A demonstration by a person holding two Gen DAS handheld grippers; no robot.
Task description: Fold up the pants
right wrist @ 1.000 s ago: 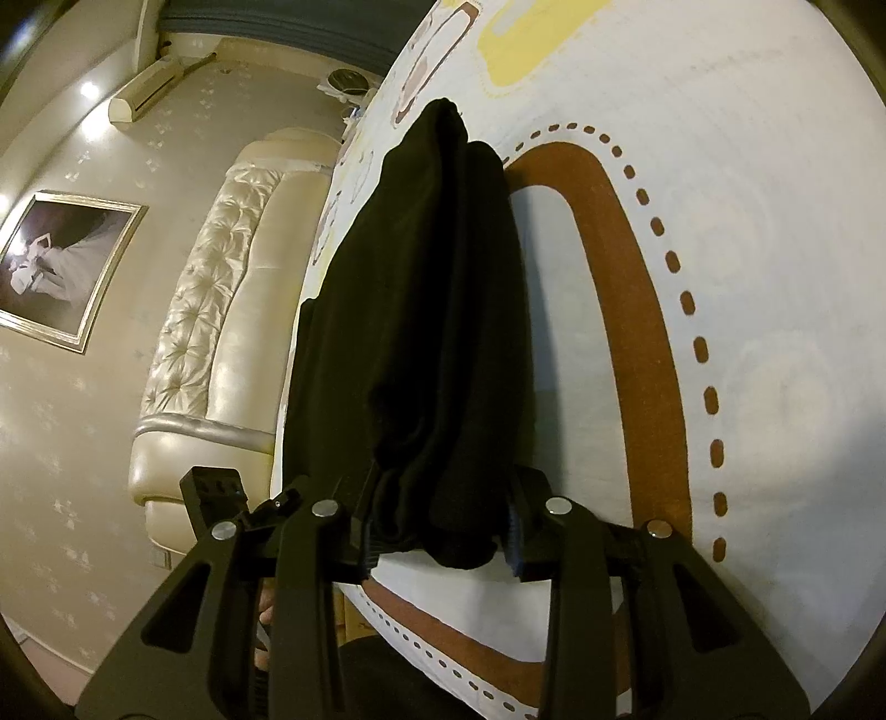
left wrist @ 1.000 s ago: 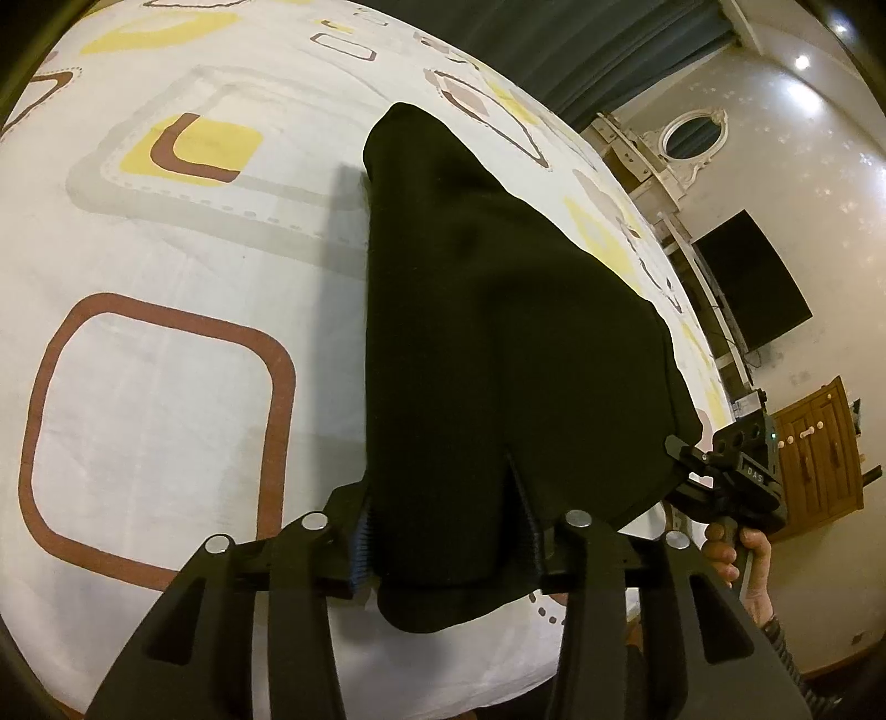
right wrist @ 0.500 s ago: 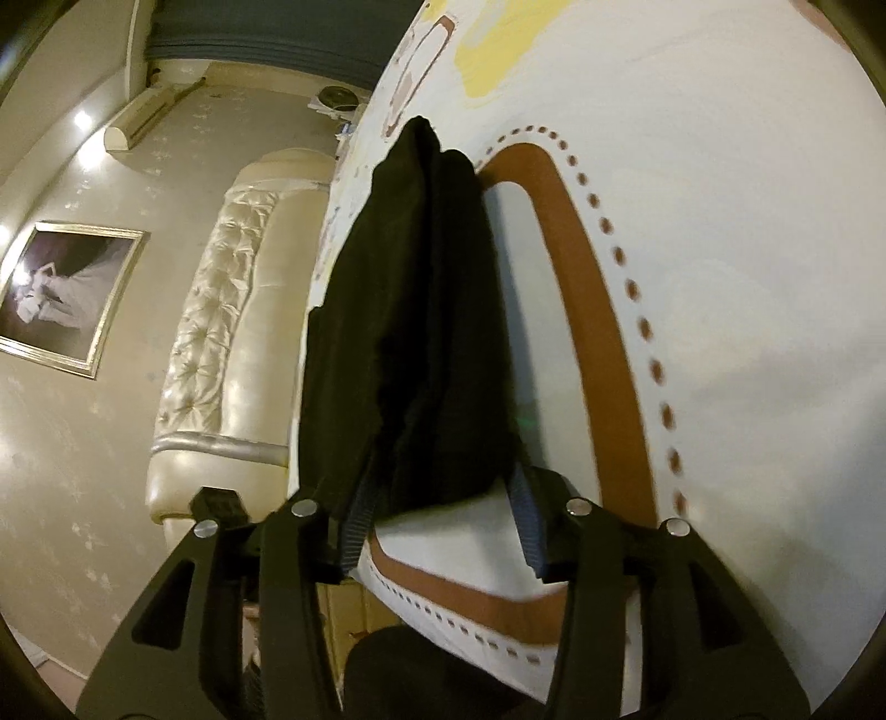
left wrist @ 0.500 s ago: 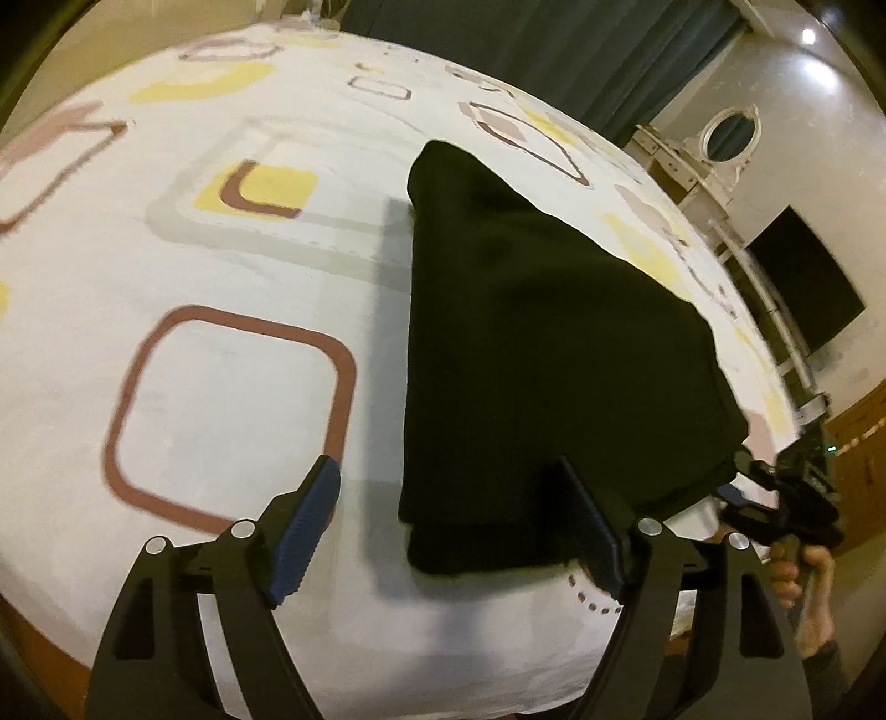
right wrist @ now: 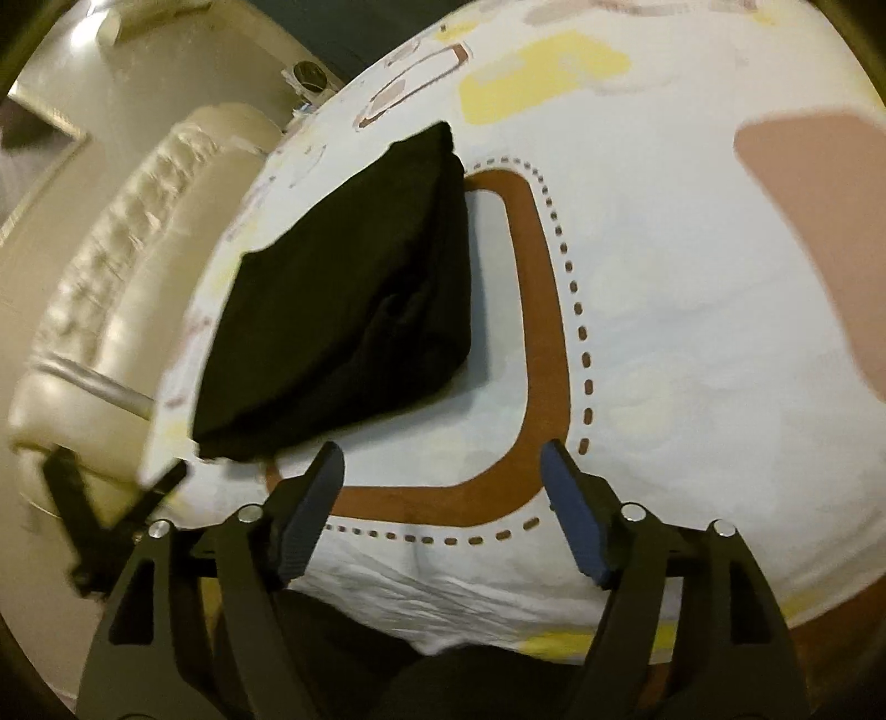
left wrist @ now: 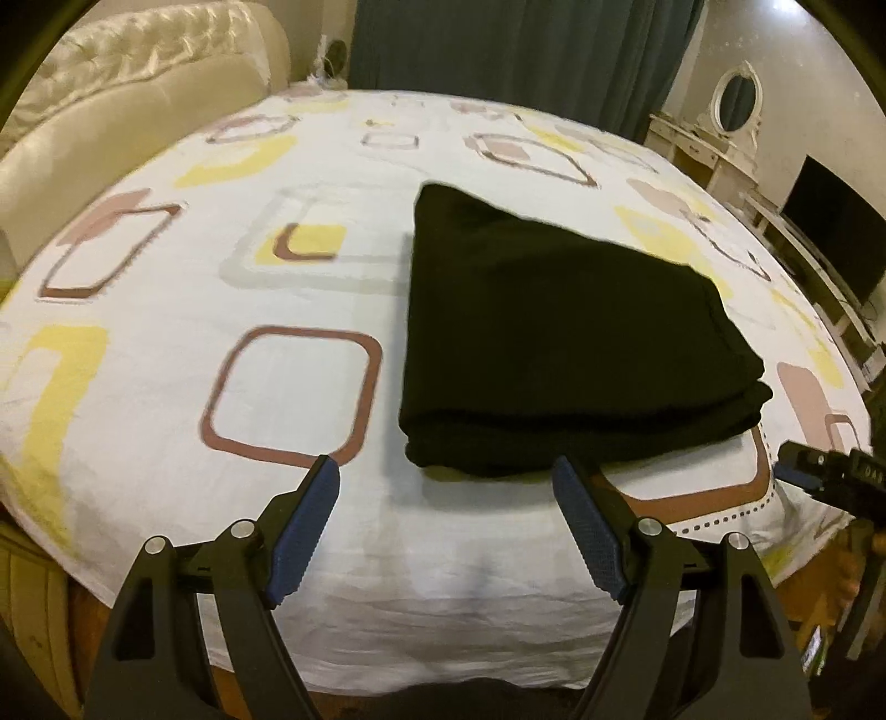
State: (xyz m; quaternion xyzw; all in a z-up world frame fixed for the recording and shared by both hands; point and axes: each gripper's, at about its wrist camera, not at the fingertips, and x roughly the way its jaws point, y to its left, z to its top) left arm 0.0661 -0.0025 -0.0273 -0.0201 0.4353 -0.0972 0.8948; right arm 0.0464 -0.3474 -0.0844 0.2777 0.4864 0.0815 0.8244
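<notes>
bed sheet (left wrist: 166,443): white, printed with brown and yellow rounded squares | headboard (left wrist: 111,83): cream, tufted, along sheet's far left | curtain (left wrist: 498,50): dark teal, behind bed | oval mirror (left wrist: 739,102): white frame, on dresser (left wrist: 698,149) | dark screen (left wrist: 830,221): right wall | framed picture (right wrist: 39,127): blurred, upper left

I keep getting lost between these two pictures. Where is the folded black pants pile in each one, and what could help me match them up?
Left wrist view: the folded black pants lie right of centre on the bedsheet, just beyond the open jaws.
Right wrist view: the pants lie left of centre, ahead of the left jaw.
Shared landmark: the brown dotted square printed on the sheet beside the pants.
</notes>
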